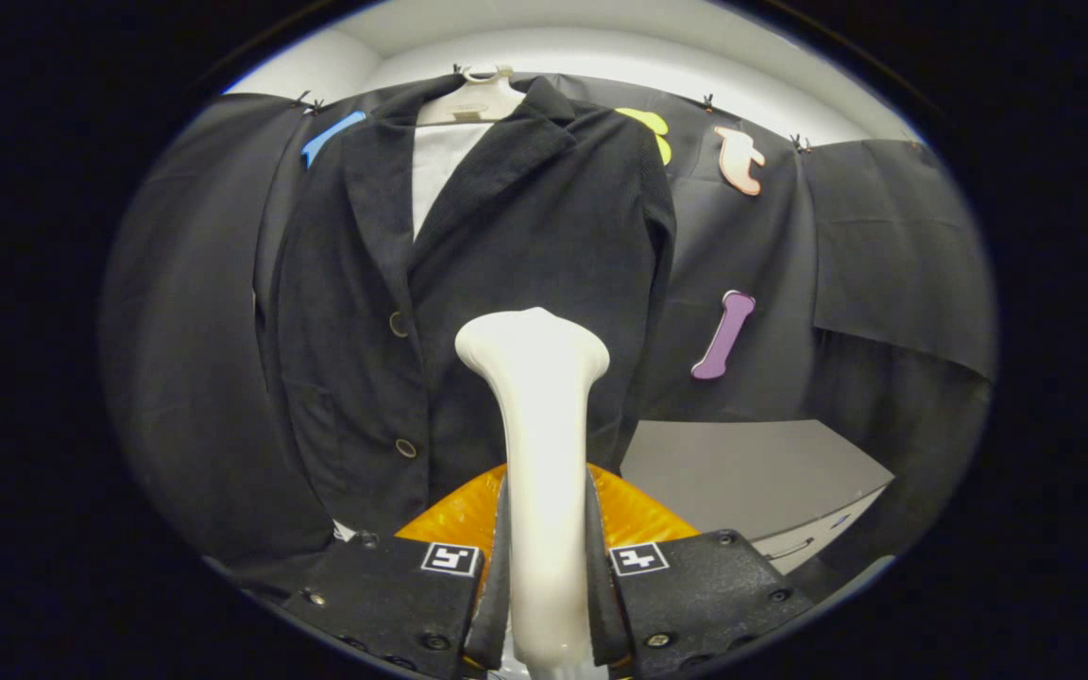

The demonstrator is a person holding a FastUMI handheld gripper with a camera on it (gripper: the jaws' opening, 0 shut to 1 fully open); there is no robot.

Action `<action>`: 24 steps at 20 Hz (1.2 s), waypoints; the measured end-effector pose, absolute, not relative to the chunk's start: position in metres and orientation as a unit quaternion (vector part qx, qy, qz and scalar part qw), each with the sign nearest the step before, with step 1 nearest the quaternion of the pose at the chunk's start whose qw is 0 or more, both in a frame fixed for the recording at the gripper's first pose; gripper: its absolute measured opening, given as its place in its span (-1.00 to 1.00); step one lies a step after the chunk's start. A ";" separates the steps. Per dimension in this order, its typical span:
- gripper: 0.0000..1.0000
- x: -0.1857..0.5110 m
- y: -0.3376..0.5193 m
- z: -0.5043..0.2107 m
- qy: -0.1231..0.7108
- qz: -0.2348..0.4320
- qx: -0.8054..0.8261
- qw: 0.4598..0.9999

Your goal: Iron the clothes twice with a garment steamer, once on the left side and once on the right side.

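A dark buttoned jacket (506,255) hangs on a pale hanger (468,99) over a white shirt (440,170), against the black cloth wall. My gripper (544,567) is shut on the white garment steamer (539,434), both fingers pressing on its handle. The steamer's flared head (533,342) rises ahead of the fingers and faces the lower part of the jacket's right panel, about level with the upper button (399,324). Whether the head touches the fabric I cannot tell. An orange part of the steamer (638,515) bulges behind the handle, just above the fingers.
A grey cabinet or table top (752,472) with a drawer front stands to the right of the jacket, below the cloth wall. Black cloth (195,359) hangs to the left of the jacket and further right as well.
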State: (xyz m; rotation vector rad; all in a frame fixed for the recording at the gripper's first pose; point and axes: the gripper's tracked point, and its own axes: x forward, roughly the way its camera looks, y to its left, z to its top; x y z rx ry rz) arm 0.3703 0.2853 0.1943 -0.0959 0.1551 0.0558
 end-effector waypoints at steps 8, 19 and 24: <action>-0.26 0.364 0.282 0.151 0.099 0.030 -0.052 0.993; -0.26 0.353 0.293 0.103 0.114 0.043 -0.080 0.989; -0.26 0.352 0.293 0.084 0.128 0.045 -0.084 0.987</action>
